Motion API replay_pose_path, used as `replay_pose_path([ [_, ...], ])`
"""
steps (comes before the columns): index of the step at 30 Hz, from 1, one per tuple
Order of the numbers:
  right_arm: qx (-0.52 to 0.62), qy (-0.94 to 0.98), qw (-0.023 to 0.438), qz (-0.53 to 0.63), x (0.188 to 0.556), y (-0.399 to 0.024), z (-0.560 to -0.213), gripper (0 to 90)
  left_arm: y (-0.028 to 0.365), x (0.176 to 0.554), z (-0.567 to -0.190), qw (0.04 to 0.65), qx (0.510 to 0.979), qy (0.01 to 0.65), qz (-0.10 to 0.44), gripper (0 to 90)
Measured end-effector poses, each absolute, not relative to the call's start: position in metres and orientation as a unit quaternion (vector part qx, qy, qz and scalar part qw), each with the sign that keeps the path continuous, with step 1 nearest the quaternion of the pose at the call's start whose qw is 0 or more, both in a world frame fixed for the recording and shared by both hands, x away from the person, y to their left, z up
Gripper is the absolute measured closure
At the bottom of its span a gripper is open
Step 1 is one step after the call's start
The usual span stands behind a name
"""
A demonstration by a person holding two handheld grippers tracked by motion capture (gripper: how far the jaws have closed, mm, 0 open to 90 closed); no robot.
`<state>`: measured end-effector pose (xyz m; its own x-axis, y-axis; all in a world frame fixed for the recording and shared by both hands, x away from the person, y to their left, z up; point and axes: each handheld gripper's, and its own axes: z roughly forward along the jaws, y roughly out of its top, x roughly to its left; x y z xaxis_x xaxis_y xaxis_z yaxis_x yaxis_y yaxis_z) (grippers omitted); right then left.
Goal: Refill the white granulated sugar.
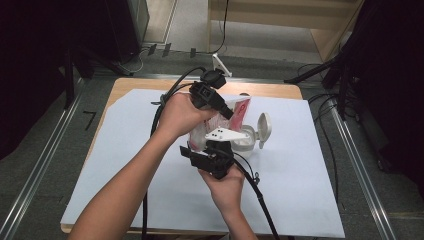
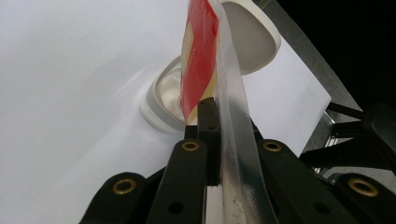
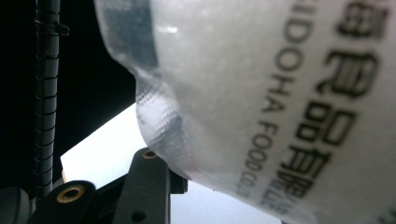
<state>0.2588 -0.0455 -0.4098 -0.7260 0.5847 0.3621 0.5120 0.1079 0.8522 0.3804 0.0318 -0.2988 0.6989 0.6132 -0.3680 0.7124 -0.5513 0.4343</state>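
From the high view, both hands meet over a white sheet (image 1: 150, 170) covering the wooden table (image 1: 130, 85). The left gripper (image 1: 227, 112) and the right gripper (image 1: 212, 145) both hold a red-and-clear food pouch (image 1: 240, 111), lifted just above a white container (image 1: 245, 142) whose hinged lid (image 1: 263, 129) stands open. The hands and gripper bodies hide most of the pouch here.

The left gripper view shows what that hides: its jaws are clenched on the pouch's (image 2: 201, 60) clear sealed edge, seen edge-on. The white container (image 2: 161, 100) sits directly behind the pouch, with its lid (image 2: 252, 37) tipped back.

The right gripper view looks straight at the pouch's (image 3: 261, 93) translucent back, printed with black lettering. One jaw presses at the pouch's lower left, so this gripper grasps it too. A ribbed cable (image 3: 46, 93) runs left of the pouch.
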Motion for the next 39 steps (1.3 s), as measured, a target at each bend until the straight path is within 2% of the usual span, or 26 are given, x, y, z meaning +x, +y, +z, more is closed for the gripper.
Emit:
replay_pose_path([
  [28, 0.377, 0.740, 0.044, 0.555, 0.261, -0.054, -0.408, 63.0, 0.018, 0.384, -0.297, 0.288, 0.880, 0.368, -0.083, 86.8],
  [39, 0.380, 0.738, 0.039, 0.556, 0.261, -0.057, -0.410, 65.1, 0.017, 0.384, -0.299, 0.282, 0.883, 0.366, -0.084, 86.5],
])
